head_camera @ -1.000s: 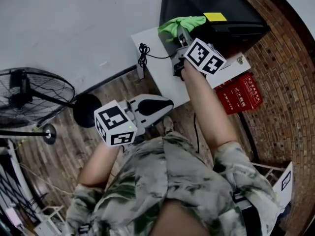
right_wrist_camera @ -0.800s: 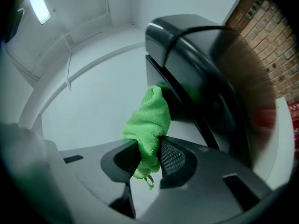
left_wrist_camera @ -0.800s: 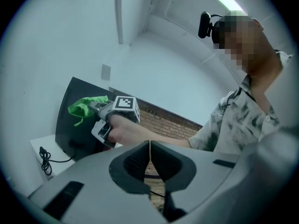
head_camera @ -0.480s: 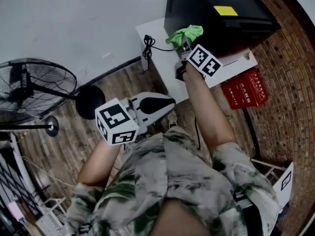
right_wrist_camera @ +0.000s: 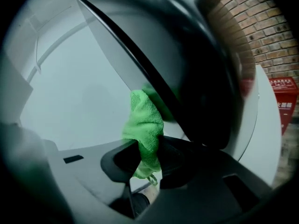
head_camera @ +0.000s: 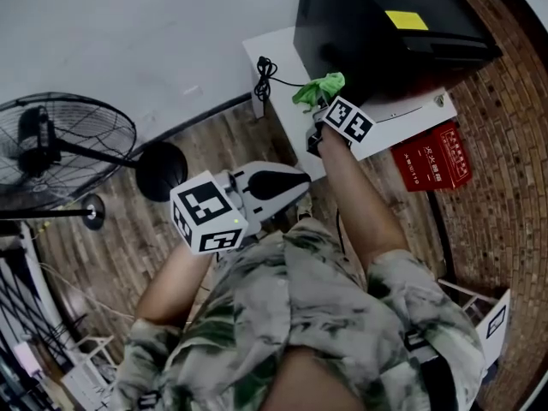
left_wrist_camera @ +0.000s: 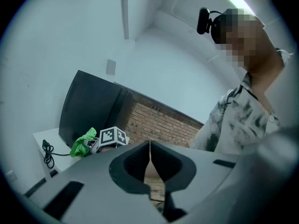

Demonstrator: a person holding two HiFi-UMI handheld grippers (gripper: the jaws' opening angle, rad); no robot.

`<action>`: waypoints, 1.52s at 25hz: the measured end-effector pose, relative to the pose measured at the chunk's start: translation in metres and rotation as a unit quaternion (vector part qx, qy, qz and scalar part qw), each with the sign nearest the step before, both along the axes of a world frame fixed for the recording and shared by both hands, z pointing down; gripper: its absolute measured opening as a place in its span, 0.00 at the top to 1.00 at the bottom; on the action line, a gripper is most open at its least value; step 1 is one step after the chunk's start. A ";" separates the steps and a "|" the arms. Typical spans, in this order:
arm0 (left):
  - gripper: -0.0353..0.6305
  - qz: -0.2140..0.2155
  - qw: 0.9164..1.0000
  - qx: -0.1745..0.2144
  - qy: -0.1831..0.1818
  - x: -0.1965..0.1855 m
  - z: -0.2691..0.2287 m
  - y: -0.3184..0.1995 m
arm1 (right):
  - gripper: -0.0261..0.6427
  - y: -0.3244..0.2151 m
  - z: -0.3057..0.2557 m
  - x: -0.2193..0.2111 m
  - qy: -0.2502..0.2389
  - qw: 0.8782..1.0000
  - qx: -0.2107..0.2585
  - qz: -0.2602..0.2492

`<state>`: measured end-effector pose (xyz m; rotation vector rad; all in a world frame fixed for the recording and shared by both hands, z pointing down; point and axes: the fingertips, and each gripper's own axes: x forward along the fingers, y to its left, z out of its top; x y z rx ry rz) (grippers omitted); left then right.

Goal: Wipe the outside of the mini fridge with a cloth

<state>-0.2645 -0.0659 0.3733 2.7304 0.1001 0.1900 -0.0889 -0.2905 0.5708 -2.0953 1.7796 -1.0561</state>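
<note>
Stroke log, right side. Over the last second the right gripper (head_camera: 322, 103) has carried the cloth (head_camera: 318, 88) down the mini fridge (head_camera: 385, 54), from up near the top corner to low on its near-left edge. The jaws stay clamped on a bunched fold of the green cloth, and the free end is pressed against the dark panel. I judge that this downward pass is nearly spent, so that strip of the outside is likely covered.

Left gripper (head_camera: 287, 182): jaws together, nothing between them. It is held near my torso, well apart from the fridge, and is idle.

Edges and room:
- The white stand (head_camera: 287, 127) lies just below the cloth, so there is little travel left downward.
- A black cable (head_camera: 265, 68) is coiled on the stand to the left of the cloth. It is a snag risk if I drift left.
- To the right, the fridge's dark face is open and unobstructed, so it is the best direction for the next pass.
- A red box (head_camera: 432, 157) sits on the floor right of the stand, out of the way.
- The fan (head_camera: 60, 139) is far left and well clear.
</note>
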 end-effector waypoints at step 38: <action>0.91 -0.024 0.999 -0.006 0.027 -0.007 -0.008 -0.035 | 0.80 -0.115 -0.178 -0.022 0.033 0.991 0.121 -0.045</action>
